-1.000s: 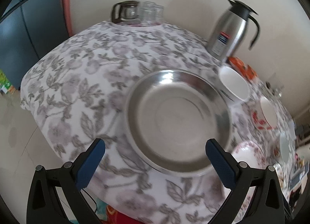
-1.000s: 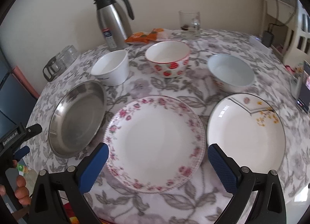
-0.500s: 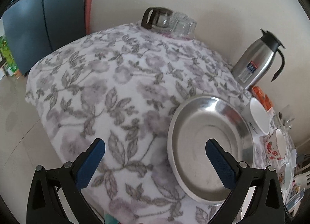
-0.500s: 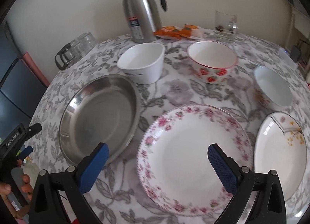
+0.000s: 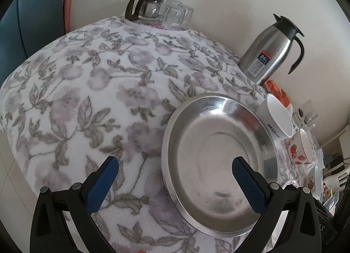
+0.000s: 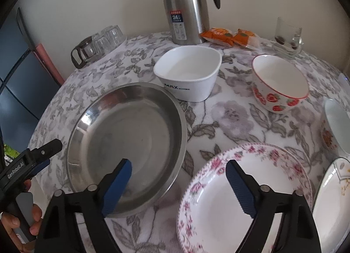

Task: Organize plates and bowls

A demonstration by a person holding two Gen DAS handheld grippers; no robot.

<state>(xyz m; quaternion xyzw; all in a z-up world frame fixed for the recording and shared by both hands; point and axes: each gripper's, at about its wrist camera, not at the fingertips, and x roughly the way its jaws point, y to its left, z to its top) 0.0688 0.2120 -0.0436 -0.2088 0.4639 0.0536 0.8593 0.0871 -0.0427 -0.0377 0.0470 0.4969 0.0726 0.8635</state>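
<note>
A round steel plate [image 5: 218, 161] [image 6: 126, 135] lies on the flowered tablecloth. My left gripper [image 5: 175, 165] is open and straddles its left rim, one finger over the cloth and one over the plate's hollow. My right gripper [image 6: 179, 164] is open with its jaws closing. The steel plate's right rim and a strip of cloth lie between them, untouched. Its right finger hangs over a pink-flowered plate [image 6: 240, 198]. Behind stand a white square bowl [image 6: 188, 71], a strawberry bowl [image 6: 280, 82] and a pale bowl [image 6: 336, 121]. A yellow-flowered plate [image 6: 334, 198] is at the right edge.
A steel thermos [image 6: 186, 6] stands at the back by the wall, with orange snack packets [image 6: 229, 35] and a glass mug [image 6: 288, 36] beside it. A glass jug and tumblers [image 5: 157, 12] sit at the far edge. A hand [image 6: 13, 220] holds the left gripper's handle.
Both views have swung left onto the steel plate and come closer to it. The right jaws have narrowed. The left jaws stay wide.
</note>
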